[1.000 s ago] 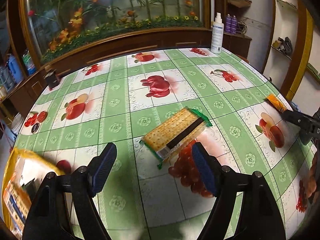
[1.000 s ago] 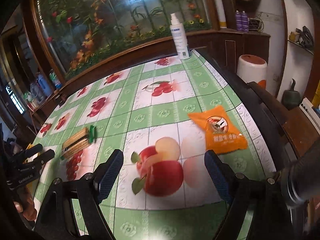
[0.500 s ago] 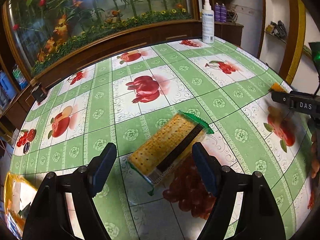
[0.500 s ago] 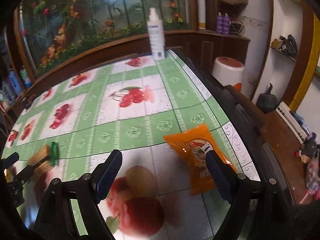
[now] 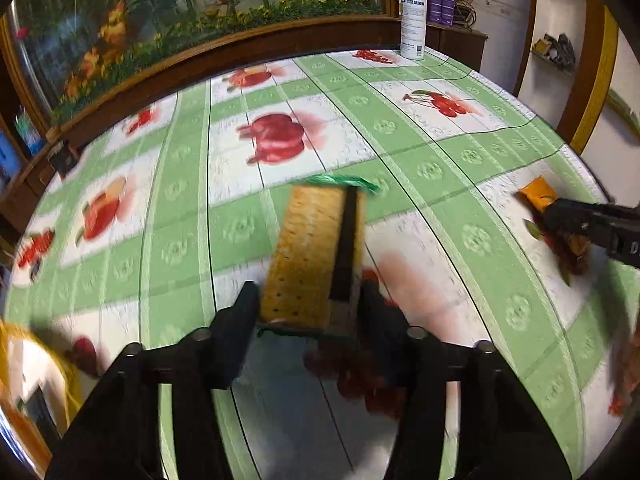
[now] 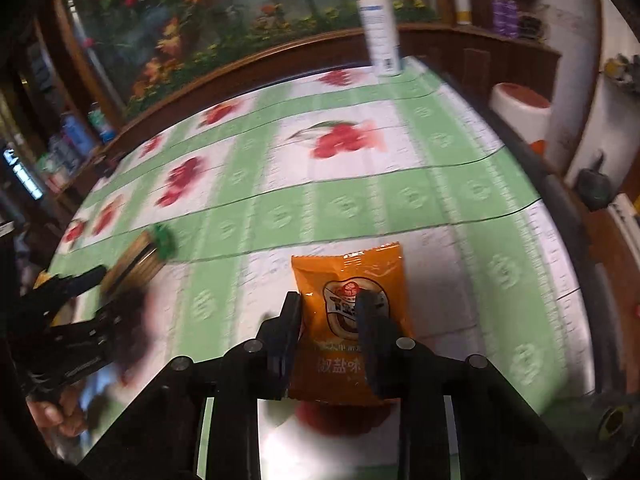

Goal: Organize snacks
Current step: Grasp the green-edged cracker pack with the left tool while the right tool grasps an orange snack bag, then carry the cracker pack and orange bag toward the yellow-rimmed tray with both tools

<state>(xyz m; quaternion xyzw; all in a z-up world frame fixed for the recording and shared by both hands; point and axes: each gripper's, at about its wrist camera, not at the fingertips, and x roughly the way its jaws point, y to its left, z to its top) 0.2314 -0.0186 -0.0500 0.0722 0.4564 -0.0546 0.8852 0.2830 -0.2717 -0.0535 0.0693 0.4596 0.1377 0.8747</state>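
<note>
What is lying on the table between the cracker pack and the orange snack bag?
Only bare tablecloth lies between the cracker pack and the orange snack bag, shown in the right wrist view.

The tablecloth [image 5: 440, 208] looks like smooth, glossy oilcloth with a printed fruit pattern. The cracker pack [image 5: 316, 256] is wrapped in clear shiny film with green crimped ends (the biscuits inside look dry and matt). The orange snack packet [image 6: 352, 304] is glossy crinkled foil-plastic. Both grippers' fingers [image 6: 370, 332] are matt black plastic. The spray bottle [image 5: 413, 20] is smooth white plastic; the cabinet rail [image 5: 240, 52] behind is polished dark wood.
</note>
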